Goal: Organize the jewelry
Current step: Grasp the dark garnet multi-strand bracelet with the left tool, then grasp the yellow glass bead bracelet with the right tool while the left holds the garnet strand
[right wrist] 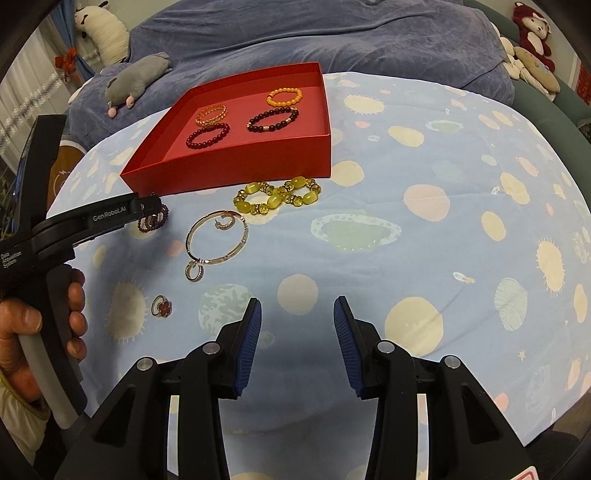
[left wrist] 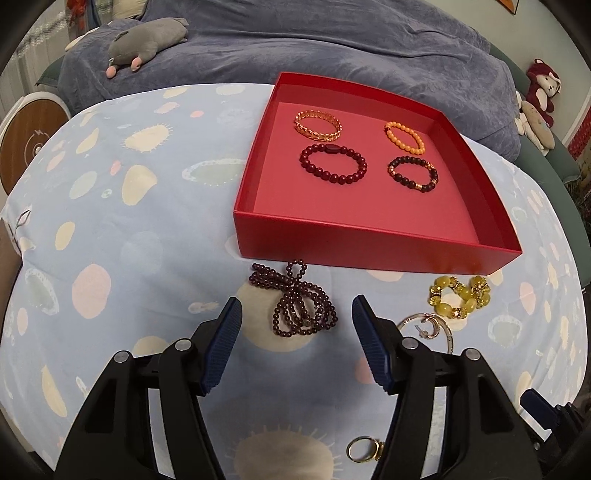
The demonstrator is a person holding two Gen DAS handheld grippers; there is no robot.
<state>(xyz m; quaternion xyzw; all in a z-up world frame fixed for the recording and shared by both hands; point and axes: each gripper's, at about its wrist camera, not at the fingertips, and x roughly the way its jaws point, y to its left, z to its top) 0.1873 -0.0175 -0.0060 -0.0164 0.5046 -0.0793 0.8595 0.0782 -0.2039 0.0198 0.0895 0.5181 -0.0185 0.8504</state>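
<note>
A tangled purple bead strand (left wrist: 303,306) lies on the cloth just before the red box (left wrist: 369,247). My left gripper (left wrist: 295,301) is open, one pad on each side of the strand and neither touching it. Inside the box lie a gold chain bracelet (left wrist: 317,125), an orange bead bracelet (left wrist: 404,137), a dark red one (left wrist: 332,164) and a black-and-gold one (left wrist: 413,173). A yellow bead bracelet (right wrist: 277,195), a thin bangle (right wrist: 218,240) with hoop earrings, and a red clover ring (right wrist: 160,304) lie loose. My right gripper (right wrist: 297,301) hangs open over bare cloth.
A blue planet-print cloth (right wrist: 424,221) covers the table. Behind it is a blue-blanketed sofa with a grey plush toy (left wrist: 147,42); more plush toys (right wrist: 532,33) sit at the far right. A person's hand (right wrist: 70,306) holds the left gripper's handle.
</note>
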